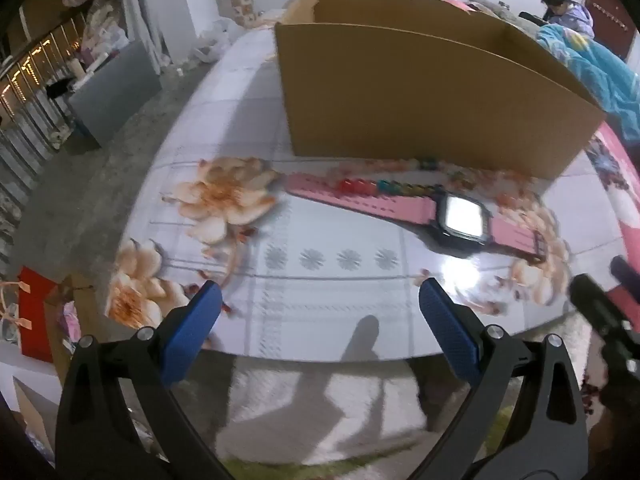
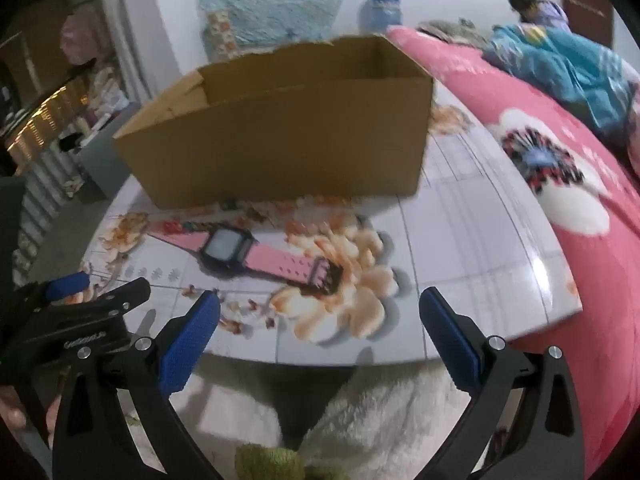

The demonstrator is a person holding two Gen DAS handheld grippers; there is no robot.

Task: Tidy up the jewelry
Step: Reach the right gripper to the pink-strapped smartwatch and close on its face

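Observation:
A pink-strapped watch (image 1: pixel 416 208) with a dark square case lies flat on the flowered tabletop (image 1: pixel 320 288), in front of an open cardboard box (image 1: pixel 420 92). A string of coloured beads (image 1: pixel 372 186) lies between watch and box. My left gripper (image 1: pixel 320 300) hangs open above the table's near edge, short of the watch, with nothing between its blue pads. In the right wrist view the watch (image 2: pixel 256 258), beads (image 2: pixel 188 226) and box (image 2: pixel 288 136) show again. My right gripper (image 2: pixel 320 308) is open too, empty, just nearer than the watch. The left gripper (image 2: pixel 72 300) sits at its lower left.
A pink flowered bed cover (image 2: pixel 560 184) borders the table on the right, with a blue blanket (image 2: pixel 568 68) on it. A person (image 1: pixel 564 8) sits far back right. A grey box (image 1: pixel 116 92) and shelves stand on the floor at left. White fluffy fabric (image 2: pixel 380 412) lies below the table edge.

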